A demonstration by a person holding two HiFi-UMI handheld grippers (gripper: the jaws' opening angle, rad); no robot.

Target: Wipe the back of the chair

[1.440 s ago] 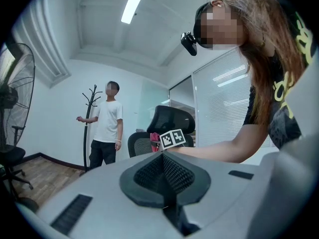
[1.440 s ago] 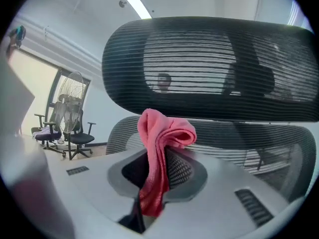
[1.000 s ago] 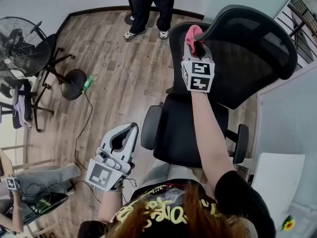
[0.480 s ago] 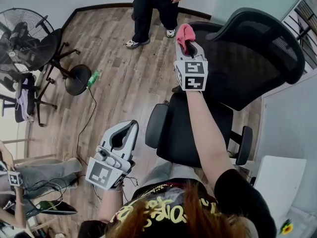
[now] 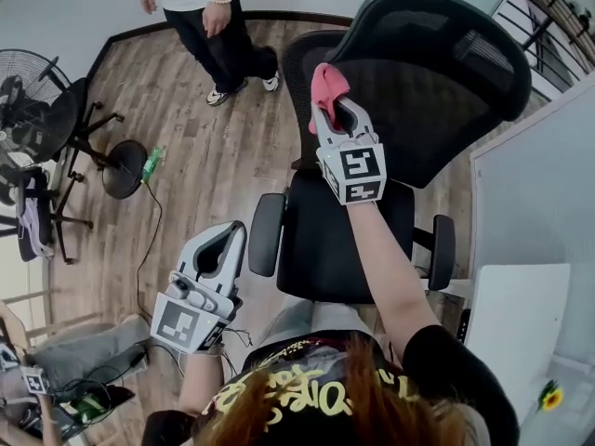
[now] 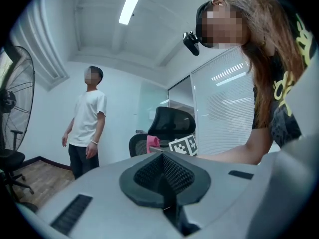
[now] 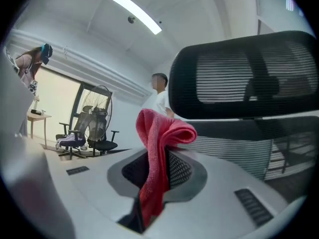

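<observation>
The right gripper (image 5: 331, 108) is raised toward 12 o'clock, its jaws clenched on a pink cloth (image 5: 326, 85) that folds over above the tips and hangs down between them. The cloth sits at the left edge of the chair (image 5: 437, 72), where the mesh back meets the headrest. Whether it touches the mesh cannot be told. In the right gripper view the headrest fills the upper right, with the mesh back below it. The chair stands at 1 o'clock from the person, its seat facing them.

The left gripper (image 5: 226, 238) hangs low at 7 o'clock, well apart from the chair, jaws pressed together with nothing between them. A bystander (image 5: 200, 7) stands at 11 o'clock on the wood floor (image 5: 214, 156), and a fan (image 5: 28, 91) is at 9 o'clock.
</observation>
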